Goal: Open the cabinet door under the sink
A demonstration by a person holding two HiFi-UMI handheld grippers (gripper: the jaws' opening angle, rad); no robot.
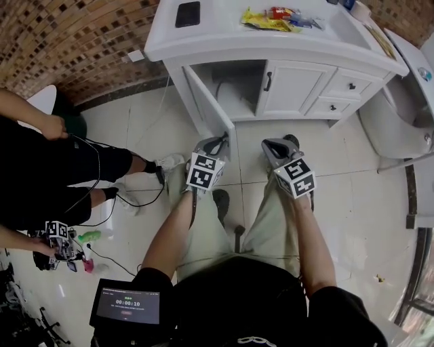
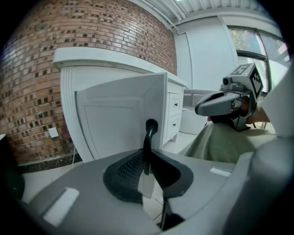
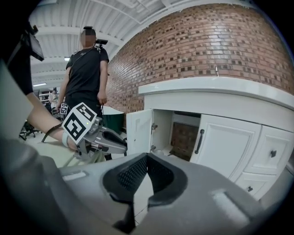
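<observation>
The white vanity (image 1: 224,41) has its left cabinet door (image 1: 207,108) swung well out toward me, showing the dark inside (image 1: 237,91). In the left gripper view the door (image 2: 115,114) stands close ahead and its black handle (image 2: 149,133) runs down between the pads. My left gripper (image 1: 222,140) (image 2: 147,158) is shut on that handle at the door's free edge. My right gripper (image 1: 272,144) (image 3: 147,158) hovers beside it over the floor, shut with nothing in it. From there the open door (image 3: 139,131) and the left gripper (image 3: 112,140) show at the left.
The right cabinet door (image 1: 293,88) is closed, with two drawers (image 1: 346,88) beside it. A phone (image 1: 188,13) and packets (image 1: 271,19) lie on top. A toilet (image 1: 400,108) stands at the right. Another person (image 1: 61,169) stands left, cables (image 1: 129,200) on the tiles.
</observation>
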